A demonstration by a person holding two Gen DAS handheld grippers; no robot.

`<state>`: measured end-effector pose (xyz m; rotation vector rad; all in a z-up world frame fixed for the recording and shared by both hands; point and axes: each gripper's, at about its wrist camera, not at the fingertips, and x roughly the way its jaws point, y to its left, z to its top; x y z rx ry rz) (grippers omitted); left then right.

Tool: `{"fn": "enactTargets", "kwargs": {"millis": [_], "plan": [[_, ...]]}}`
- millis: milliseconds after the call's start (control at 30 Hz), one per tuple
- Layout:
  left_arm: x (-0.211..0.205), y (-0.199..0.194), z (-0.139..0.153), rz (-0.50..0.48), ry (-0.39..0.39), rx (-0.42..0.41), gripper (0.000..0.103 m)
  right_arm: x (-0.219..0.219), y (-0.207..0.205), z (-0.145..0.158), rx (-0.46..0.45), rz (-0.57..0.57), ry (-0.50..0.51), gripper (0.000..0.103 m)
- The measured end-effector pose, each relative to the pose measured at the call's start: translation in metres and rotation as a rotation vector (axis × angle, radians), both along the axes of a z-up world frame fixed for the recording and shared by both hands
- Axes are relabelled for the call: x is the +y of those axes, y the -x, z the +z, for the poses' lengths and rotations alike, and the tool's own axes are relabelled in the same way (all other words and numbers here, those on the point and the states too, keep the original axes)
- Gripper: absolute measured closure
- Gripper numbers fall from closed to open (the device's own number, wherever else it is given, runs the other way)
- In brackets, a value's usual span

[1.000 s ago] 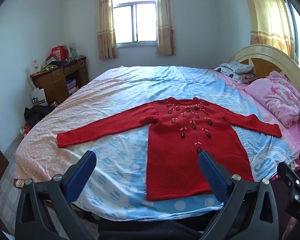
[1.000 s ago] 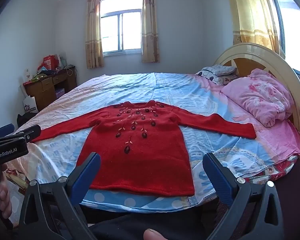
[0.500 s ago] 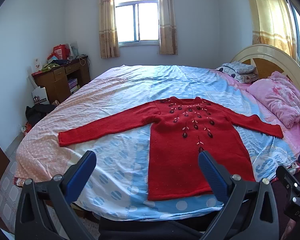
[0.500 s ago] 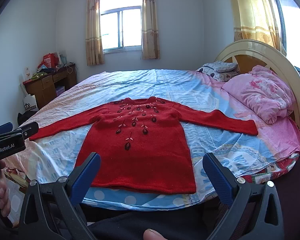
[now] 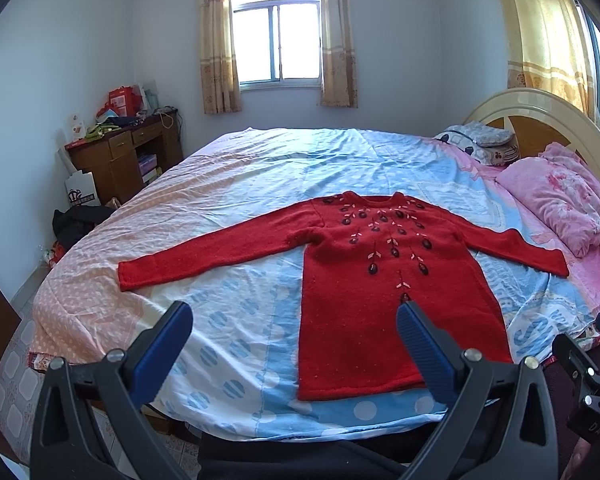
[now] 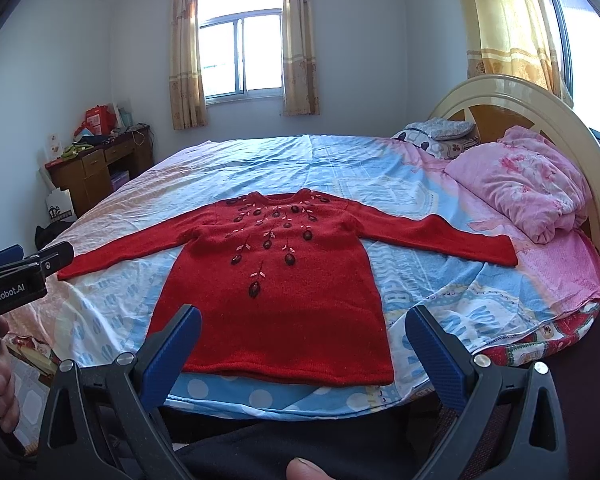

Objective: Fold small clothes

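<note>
Left wrist view: left gripper, black frame w/ blue ribbed pads, jaws spread wide, nothing between them, held above the near edge of the bed. Small red knit sweater w/ dark embroidered flowers lies flat, front up, on the blue, white & peach dotted bedsheet, both sleeves stretched out sideways, hem toward the camera. Pink floral quilt bundle by the cream arched headboard. Brown wooden desk at the far left wall.

Right wrist view: right gripper likewise wide open, empty, just short of the sweater's hem. Left gripper's black body shows at the left edge, apart from the sweater.
</note>
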<state>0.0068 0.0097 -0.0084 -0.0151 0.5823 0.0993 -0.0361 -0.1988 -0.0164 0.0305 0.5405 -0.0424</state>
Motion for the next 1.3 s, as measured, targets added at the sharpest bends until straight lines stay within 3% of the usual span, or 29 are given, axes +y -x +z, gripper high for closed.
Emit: {"fn": "enactTargets", "kwargs": {"millis": [1300], "plan": [[0.0033,-0.0007,0.0015,0.000,0.002,0.005,0.000,0.0043,-0.0018,-0.0073,0.015,0.003,-0.002,0.001]]}}
